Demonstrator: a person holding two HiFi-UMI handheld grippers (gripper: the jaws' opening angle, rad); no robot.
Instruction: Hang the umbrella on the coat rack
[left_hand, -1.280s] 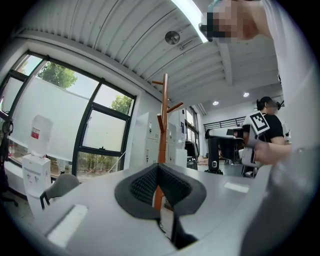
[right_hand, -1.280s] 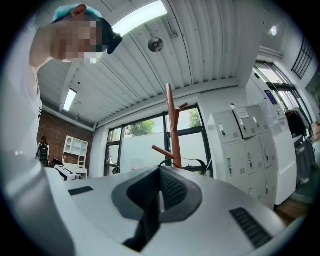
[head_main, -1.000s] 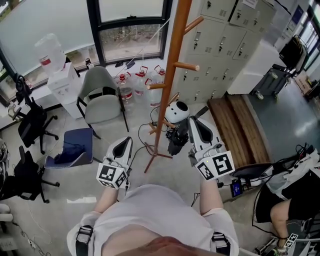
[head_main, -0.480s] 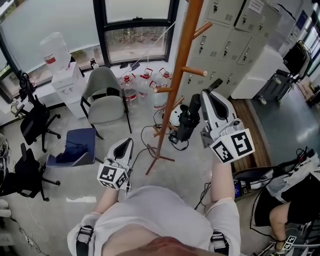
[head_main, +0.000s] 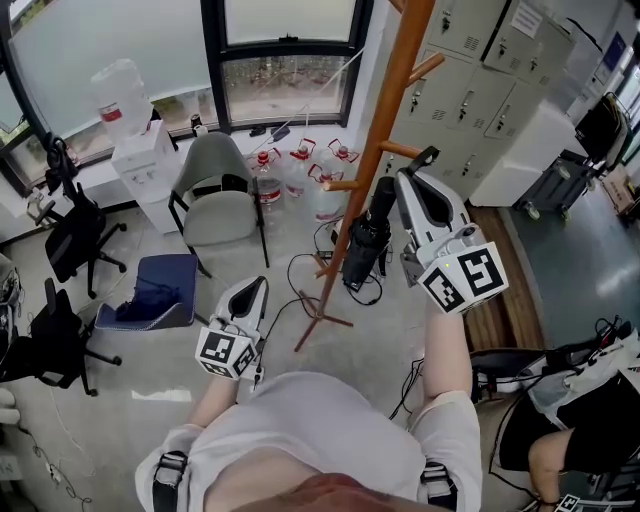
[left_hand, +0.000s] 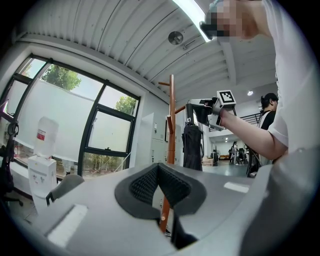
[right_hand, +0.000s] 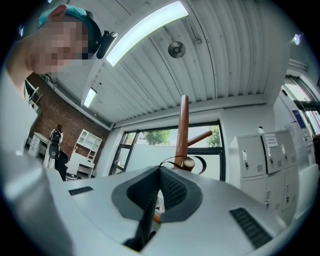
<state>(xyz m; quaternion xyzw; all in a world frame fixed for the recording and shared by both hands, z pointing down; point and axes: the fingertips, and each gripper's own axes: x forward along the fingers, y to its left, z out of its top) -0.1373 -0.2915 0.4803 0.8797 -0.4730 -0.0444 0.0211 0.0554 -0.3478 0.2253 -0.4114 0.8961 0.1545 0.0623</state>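
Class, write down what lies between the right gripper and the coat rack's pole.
The black folded umbrella, held by the right gripper, hangs in that gap beside the coat rack. Both the head view and the left gripper view show it.

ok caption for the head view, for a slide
Right gripper holds a folded black umbrella up beside the wooden coat rack; left gripper low and empty.

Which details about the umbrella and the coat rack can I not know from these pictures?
- Whether the strap loop sits over the peg: in the right gripper view they overlap, but depth is unclear. In the head view the loop is too thin to see.
- Top of the coat rack: cut off by the head view's upper edge.
- Handle of the umbrella: hidden in the head view behind the right tool.
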